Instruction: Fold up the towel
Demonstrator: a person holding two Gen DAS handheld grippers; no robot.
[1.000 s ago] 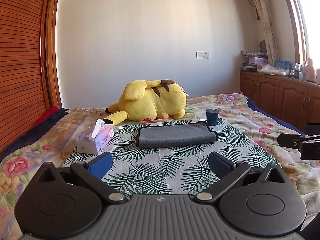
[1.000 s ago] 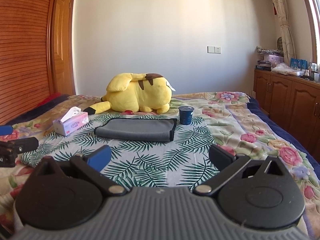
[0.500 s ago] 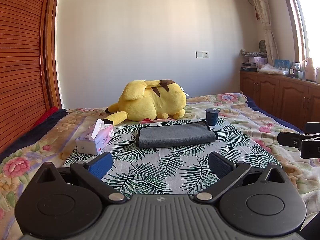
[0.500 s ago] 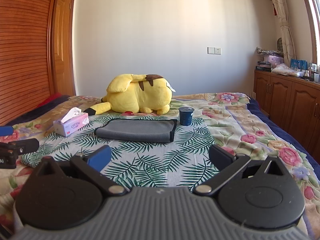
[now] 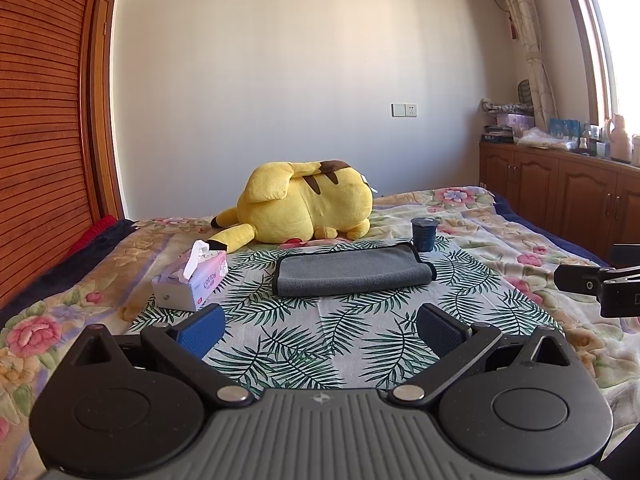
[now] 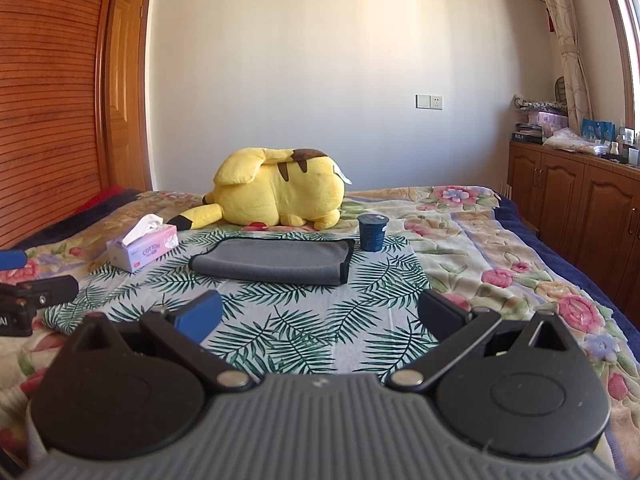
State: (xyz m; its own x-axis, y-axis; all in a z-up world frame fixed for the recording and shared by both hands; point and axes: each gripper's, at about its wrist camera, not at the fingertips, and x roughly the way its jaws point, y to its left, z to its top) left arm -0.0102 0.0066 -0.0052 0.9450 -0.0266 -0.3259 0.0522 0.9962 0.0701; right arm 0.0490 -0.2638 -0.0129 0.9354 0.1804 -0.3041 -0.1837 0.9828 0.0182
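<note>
The gray towel (image 5: 354, 271) lies folded on the bed (image 5: 500, 240) near the cup (image 5: 424, 233), soft & light I think, best taken at corners; both grippers (image 5: 320, 322) (image 6: 320, 316) spread, empty.

Both wrist cameras sit low over the near end of the bed (image 5: 500, 224), looking level along their spread jaws toward the far wall. The left view stands left of the right one: the right gripper (image 5: 600, 286) pokes in at its right edge, and the left gripper (image 6: 28, 300) shows at the right view's left edge. Both share the gray towel (image 5: 352, 270) at mid-distance, the yellow plush toy (image 6: 280, 192), tissue box (image 6: 144, 246) and dark cup (image 5: 424, 234).
</note>
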